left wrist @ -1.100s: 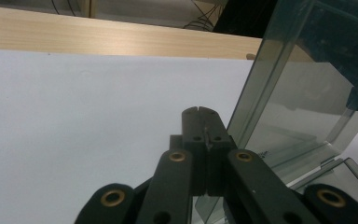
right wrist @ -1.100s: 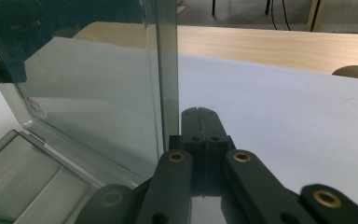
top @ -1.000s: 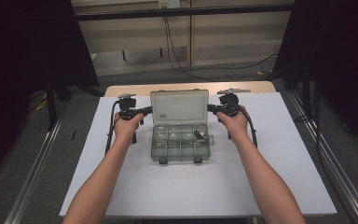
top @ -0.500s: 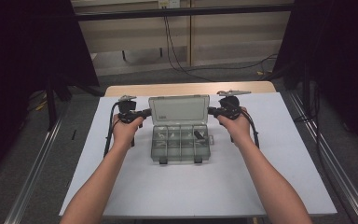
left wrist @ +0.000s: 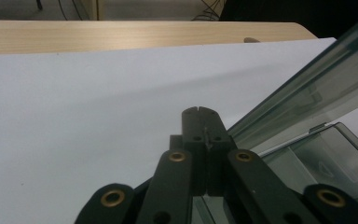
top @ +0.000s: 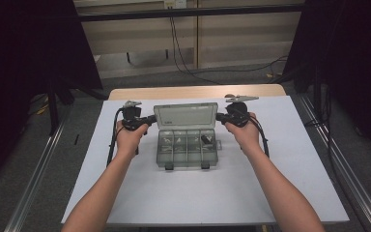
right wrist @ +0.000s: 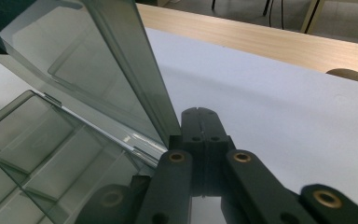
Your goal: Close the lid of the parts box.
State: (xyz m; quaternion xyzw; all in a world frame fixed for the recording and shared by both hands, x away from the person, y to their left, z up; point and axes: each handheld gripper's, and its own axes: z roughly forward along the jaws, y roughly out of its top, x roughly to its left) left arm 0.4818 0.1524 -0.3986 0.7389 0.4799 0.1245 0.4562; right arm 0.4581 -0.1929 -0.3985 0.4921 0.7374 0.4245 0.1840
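With both tools closed and empty, the left tool point(top: 150, 119) at nine o'clock and right tool point(top: 219, 116) at three should press the box lid point(top: 185, 116) evenly.

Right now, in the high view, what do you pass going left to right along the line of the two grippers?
Left gripper → clear organizer box with its lid raised → right gripper.

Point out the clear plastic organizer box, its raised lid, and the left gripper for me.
Clear plastic compartment organizer box point(top: 186, 150): high view, on a divider of the tray.
Raised clear lid point(top: 185, 116): high view, middle of the lid panel.
Left gripper point(left wrist: 200, 112): left gripper view, at the tips of its shut black jaws.
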